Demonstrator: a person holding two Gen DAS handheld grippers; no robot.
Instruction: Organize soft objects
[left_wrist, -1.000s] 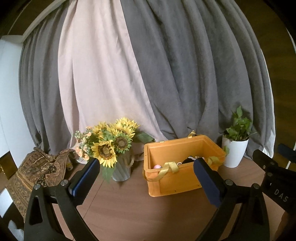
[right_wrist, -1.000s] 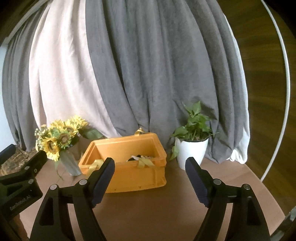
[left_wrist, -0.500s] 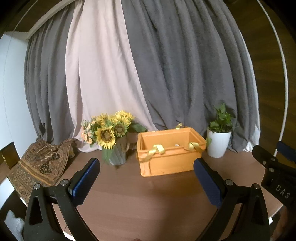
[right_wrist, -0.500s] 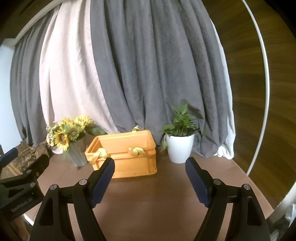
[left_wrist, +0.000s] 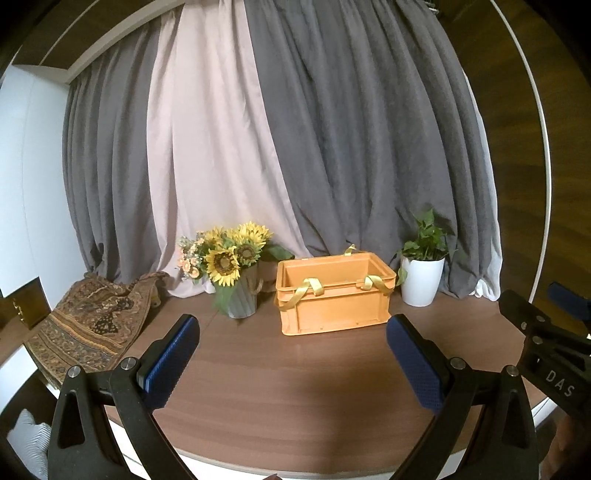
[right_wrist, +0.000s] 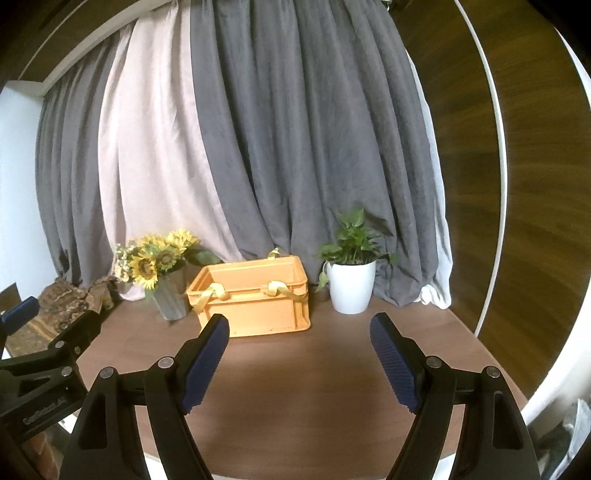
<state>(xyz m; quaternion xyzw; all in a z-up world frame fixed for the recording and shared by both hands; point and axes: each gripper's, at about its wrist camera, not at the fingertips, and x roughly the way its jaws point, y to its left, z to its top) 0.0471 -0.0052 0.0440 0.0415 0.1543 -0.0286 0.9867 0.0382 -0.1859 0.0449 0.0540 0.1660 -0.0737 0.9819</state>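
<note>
Standing well beyond both open, empty claws (left_wrist: 291, 363) (right_wrist: 300, 363), the orange crate (left_wrist: 332, 299) holds yellow ribbon (left_wrist: 308, 288).

A home room: draped curtains (left_wrist: 332, 147), a sunflower vase (left_wrist: 236, 273) and a potted plant (left_wrist: 423, 273) on a wooden table (left_wrist: 295, 376).

Smooth orange plastic crate (left_wrist: 332, 299) on a matt wood-grain table (left_wrist: 295, 376), cloth curtains (left_wrist: 351, 147) behind.

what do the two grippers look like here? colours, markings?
Both match: the left gripper and right gripper have black angular plastic arms with triangular cut-outs and silver bolt heads. The jaws carry dark blue ribbed pads. Seen from the left camera, the right gripper's body shows white letters "DAS"; from the right camera, the left one's white lettering is unreadable. No cables or sleeves visible.
</note>
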